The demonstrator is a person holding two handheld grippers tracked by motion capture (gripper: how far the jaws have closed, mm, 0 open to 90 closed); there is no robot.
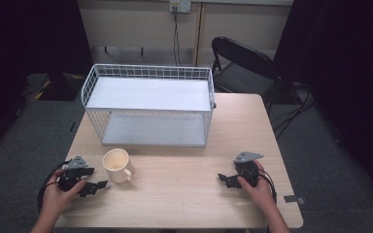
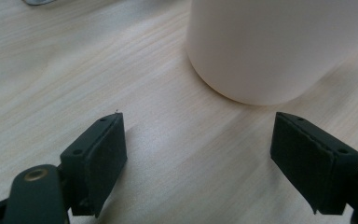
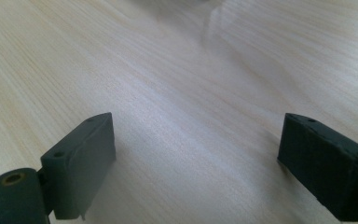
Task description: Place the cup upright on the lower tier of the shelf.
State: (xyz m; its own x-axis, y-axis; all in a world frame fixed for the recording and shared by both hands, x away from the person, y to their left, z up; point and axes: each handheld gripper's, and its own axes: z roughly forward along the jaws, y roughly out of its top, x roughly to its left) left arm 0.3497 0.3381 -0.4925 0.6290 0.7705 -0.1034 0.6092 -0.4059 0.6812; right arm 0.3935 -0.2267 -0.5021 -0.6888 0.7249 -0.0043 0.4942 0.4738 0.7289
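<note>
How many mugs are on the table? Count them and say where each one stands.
1. The mug stands on the table in front of the wire rack, just beside the left gripper.

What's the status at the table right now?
Left gripper open, empty, just short of the mug. Right gripper open, empty. Wire basket behind; nothing in the way.

The left gripper [image 1: 98,186] lies low on the table [image 1: 184,184], its jaws spread wide with nothing between them. The right gripper [image 1: 222,178], well apart across the table, likewise rests low, jaws wide and empty.
</note>
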